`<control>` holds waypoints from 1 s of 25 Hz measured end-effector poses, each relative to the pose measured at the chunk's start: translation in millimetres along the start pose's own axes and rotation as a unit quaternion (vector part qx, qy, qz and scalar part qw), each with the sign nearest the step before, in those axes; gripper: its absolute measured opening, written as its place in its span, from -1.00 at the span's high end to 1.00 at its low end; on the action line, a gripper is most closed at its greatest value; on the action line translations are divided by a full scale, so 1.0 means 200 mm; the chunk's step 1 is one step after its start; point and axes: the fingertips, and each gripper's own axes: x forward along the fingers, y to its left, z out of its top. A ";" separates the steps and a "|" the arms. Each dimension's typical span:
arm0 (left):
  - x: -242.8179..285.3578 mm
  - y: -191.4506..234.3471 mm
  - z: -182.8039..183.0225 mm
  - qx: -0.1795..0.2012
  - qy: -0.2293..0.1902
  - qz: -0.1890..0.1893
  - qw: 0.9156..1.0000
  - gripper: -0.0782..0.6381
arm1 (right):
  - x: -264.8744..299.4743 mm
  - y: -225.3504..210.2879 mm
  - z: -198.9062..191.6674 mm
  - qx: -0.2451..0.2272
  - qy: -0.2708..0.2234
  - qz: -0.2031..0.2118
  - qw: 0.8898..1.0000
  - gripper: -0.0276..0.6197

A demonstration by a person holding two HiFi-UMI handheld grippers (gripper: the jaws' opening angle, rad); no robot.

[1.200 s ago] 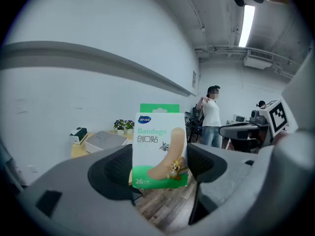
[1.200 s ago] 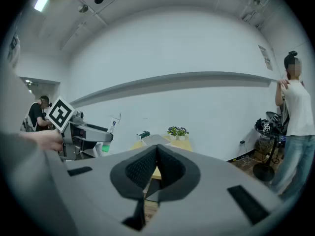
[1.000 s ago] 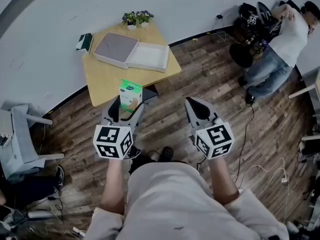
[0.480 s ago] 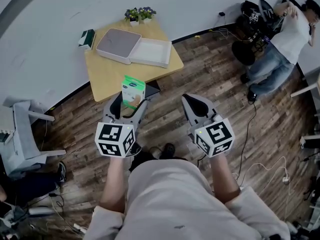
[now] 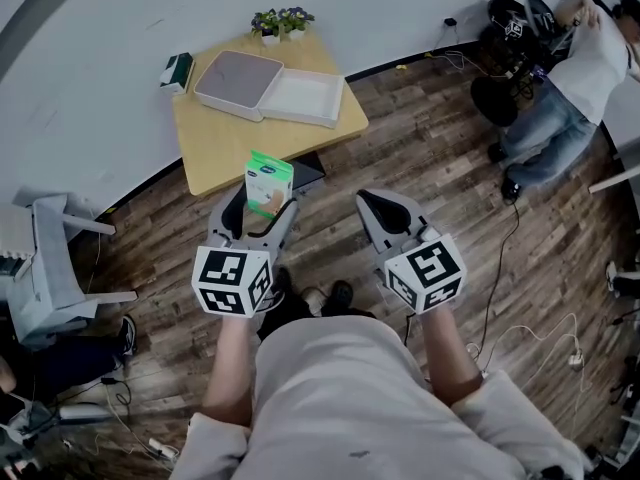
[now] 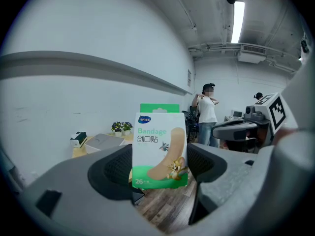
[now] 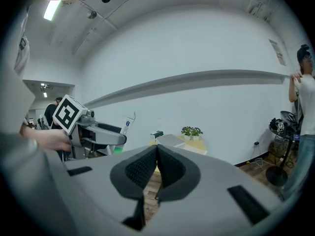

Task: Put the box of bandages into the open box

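Two grippers: the left gripper and the right gripper are held out side by side in front of the person, above the wooden floor, apart from each other.
Left gripper state: the jaws pinch the box of bandages by its lower part, and it stands upright between the pads.
Box of bandages: a white and green carton printed "Bandage" with a cartoon plaster. It is up in the air, seen from above against the near edge of the table, and not yet in the open box.
Right gripper state: the jaws are pressed together with the dark pads meeting and nothing between them.
Marker cubes: one sits on the near end of each gripper, the left cube at 9 o'clock of the right cube.
Table: a yellow wooden top at 12 o'clock from the left gripper, set against the white wall.
Open box: a shallow white tray on the far half of the table, at 12 o'clock from the box of bandages and well apart from it.
Lid: grey and lying flat, touching the tray's 9 o'clock side.
Potted plant: at the table's 12 o'clock corner, just beyond the lid.
Small green box: at the table's 10 o'clock corner, just beside the lid.
Other person: at 2 o'clock across the room, near the wall, beside dark equipment and cables.
Chair: pale grey, at 9 o'clock from the left gripper.
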 end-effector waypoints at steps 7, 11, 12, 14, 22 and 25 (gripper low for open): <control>0.02 0.00 -0.01 -0.001 0.004 -0.002 1.000 -0.16 | 0.00 -0.03 -0.01 0.009 0.001 -0.007 1.000 0.91; 0.07 0.00 -0.02 0.005 0.008 -0.011 1.000 -0.16 | 0.02 -0.08 -0.04 0.017 0.009 -0.019 1.000 0.91; 0.08 0.01 -0.02 0.005 0.009 -0.012 1.000 -0.17 | 0.03 -0.09 -0.04 0.019 0.010 -0.022 1.000 0.90; 0.10 0.03 -0.01 0.003 0.009 -0.014 1.000 -0.16 | 0.05 -0.11 -0.02 0.019 0.011 -0.025 0.999 0.90; 0.22 0.15 0.02 0.001 0.008 -0.017 1.000 -0.17 | 0.17 -0.22 0.01 0.020 0.018 -0.045 0.999 0.90; 0.27 0.22 0.02 -0.006 0.011 -0.018 1.000 -0.16 | 0.24 -0.25 0.04 0.020 0.020 -0.048 0.998 0.90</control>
